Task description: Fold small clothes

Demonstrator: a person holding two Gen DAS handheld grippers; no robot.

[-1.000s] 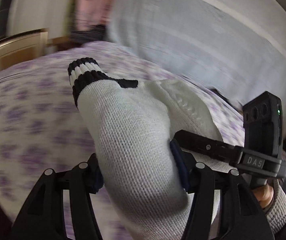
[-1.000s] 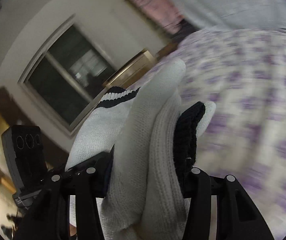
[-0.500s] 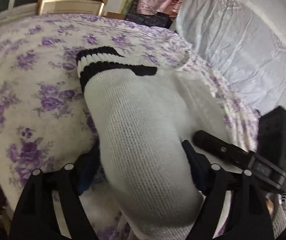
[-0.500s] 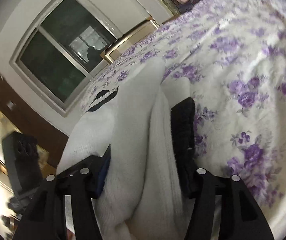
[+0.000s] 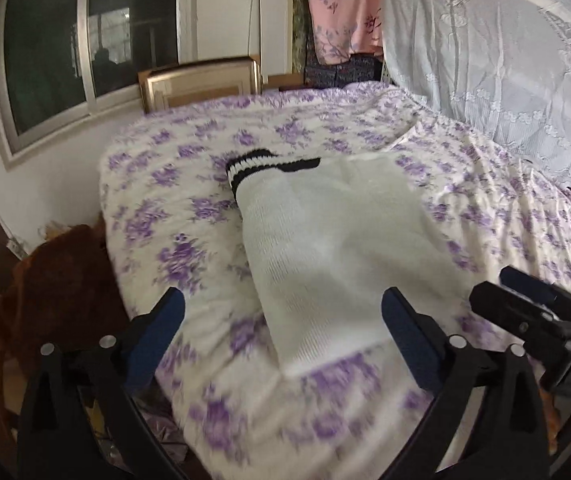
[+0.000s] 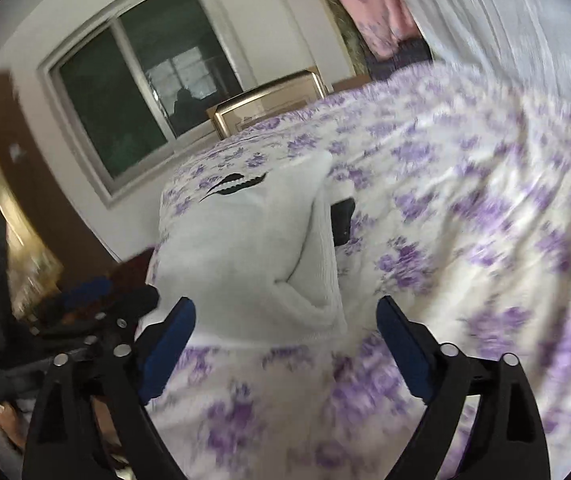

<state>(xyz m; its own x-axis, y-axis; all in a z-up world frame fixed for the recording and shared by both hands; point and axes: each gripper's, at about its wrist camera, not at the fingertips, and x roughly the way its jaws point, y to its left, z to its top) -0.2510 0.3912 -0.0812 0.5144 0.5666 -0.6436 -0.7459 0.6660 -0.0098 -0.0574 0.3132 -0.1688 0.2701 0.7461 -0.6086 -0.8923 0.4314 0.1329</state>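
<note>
At the bottom of the left wrist view the left gripper (image 5: 283,314) stands spread wide, its jaws having just been opening — the blue pads flank the near end of the white knit sweater (image 5: 337,248) without pressing on it. The sweater lies folded on the purple-flowered bedspread (image 5: 189,216), stretching from the lower middle of the frame up to the centre, where its black-and-white striped cuff (image 5: 249,168) rests on top. At the lower right edge the right gripper (image 5: 533,304) shows as a dark bar with blue pads, just beside the sweater's right side.

At the bottom of the right wrist view the right gripper (image 6: 285,316) is likewise released, its jaws also having just been opening; the sweater's (image 6: 245,248) folded near edge sits between the pads, free of both. A black trimmed part (image 6: 343,218) peeks out at the fold's right side, and the striped cuff (image 6: 231,184) shows at the far end. The left gripper (image 6: 105,300) is a blurred dark shape at the left middle.

Farther out, a dark window (image 5: 85,56) fills the upper left, a gold-framed headboard (image 5: 201,82) sits at the upper middle, pink flowered cloth (image 5: 341,8) hangs at the top, and a pale embroidered cover (image 5: 501,64) takes the upper right. A brown cloth (image 5: 57,276) lies off the bed at the left.
</note>
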